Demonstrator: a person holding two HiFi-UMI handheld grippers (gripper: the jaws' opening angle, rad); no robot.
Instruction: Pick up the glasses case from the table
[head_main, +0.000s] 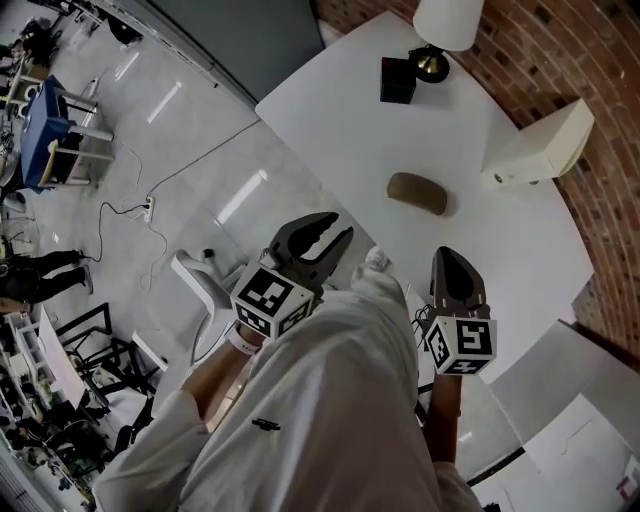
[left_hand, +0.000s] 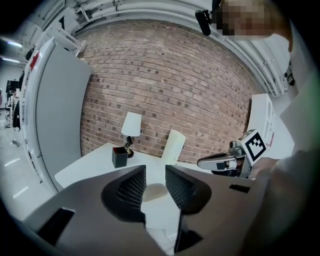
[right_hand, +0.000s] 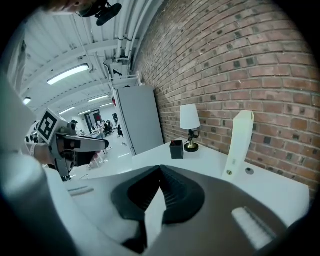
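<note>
- The glasses case lay flat and alone near the middle of the white worktop, touched by neither claw.
- The left claw hung at the worktop's near edge, well short of the case. Its jaws stood a narrow gap apart with nothing between them. I judged this a readiness to grasp, though the gap looked too slim for the case.
- The right claw hovered over the near part of the worktop, its jaws closed tip to tip and empty. It seemed to have no share in the pick.
- Both claws pointed forward and somewhat down toward the case, which suited an approach.
- Beyond the case stood a lamp with a black box just beside it, and a pale box lay off to the right by the brick wall. All three were well apart from the case.
- Nothing lay between the claws and the case, so the way looked open. Only the person's white garment crowded the near side of the head view.
</note>
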